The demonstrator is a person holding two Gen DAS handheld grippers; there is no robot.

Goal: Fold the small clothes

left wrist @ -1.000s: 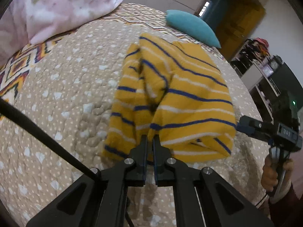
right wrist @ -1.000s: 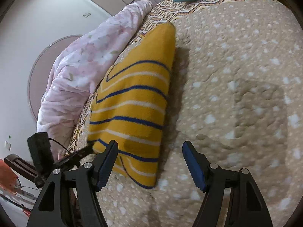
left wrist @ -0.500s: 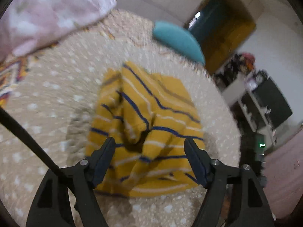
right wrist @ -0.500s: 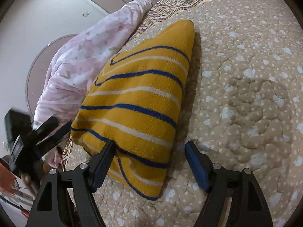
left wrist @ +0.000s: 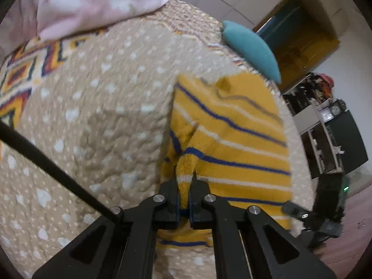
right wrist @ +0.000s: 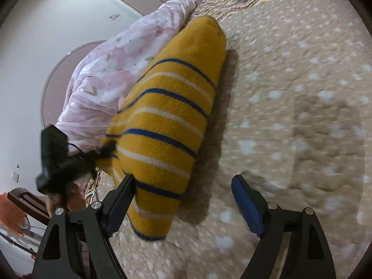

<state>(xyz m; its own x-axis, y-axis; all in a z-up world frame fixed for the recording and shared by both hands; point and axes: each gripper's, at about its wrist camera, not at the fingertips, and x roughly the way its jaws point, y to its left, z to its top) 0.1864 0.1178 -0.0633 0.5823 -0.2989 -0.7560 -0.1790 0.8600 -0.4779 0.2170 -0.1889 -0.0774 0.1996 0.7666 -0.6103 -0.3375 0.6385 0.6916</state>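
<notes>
Both grippers work the striped sweater (left wrist: 232,137): the left gripper (left wrist: 184,200) is clamped on a pinch of its near edge, while the right gripper (right wrist: 182,191) has just been widening, its jaws apart with one finger against the sweater's near end and nothing pressed between the pads. Lying part-folded on the quilt (left wrist: 97,121) near the pink blanket (right wrist: 111,69), the knit is thick and springy. A pinch that thin could slip under a sideways pull, letting the fold fall open or dragging the bundle askew.
</notes>
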